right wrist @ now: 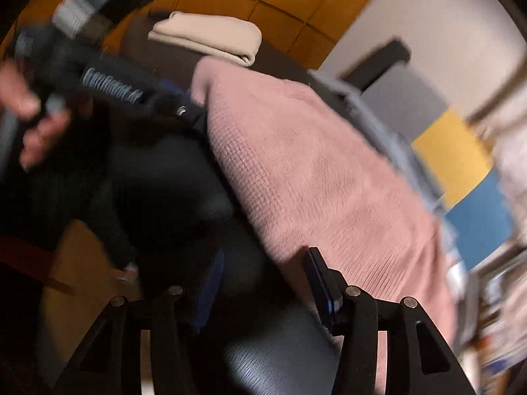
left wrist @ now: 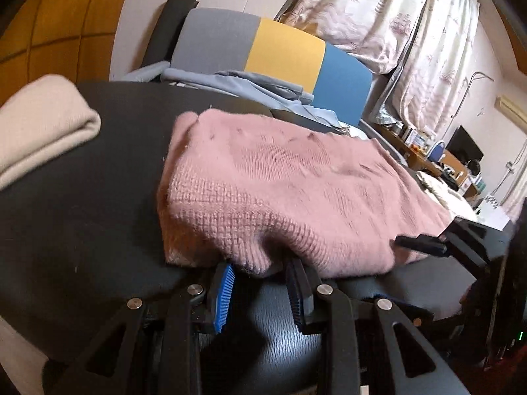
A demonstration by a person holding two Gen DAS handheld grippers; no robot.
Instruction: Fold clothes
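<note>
A pink knitted garment (left wrist: 283, 191) lies folded on a black table (left wrist: 92, 197). My left gripper (left wrist: 260, 276) is open at the garment's near edge, with its fingertips just under the hem and nothing clamped. In the right wrist view, which is blurred, the pink garment (right wrist: 322, 171) runs diagonally. My right gripper (right wrist: 263, 270) is open at its near edge, its right finger (right wrist: 319, 273) touching the cloth. The right gripper also shows in the left wrist view (left wrist: 425, 243) at the garment's right end. The left gripper and the hand that holds it (right wrist: 29, 121) show at the far end.
A folded beige garment (left wrist: 42, 125) lies at the table's far left corner (right wrist: 210, 39). Light blue clothes (left wrist: 250, 82) are heaped behind the table against a grey, yellow and blue chair back (left wrist: 286, 52). Curtains (left wrist: 411, 33) and a cluttered desk (left wrist: 438, 158) stand at the right.
</note>
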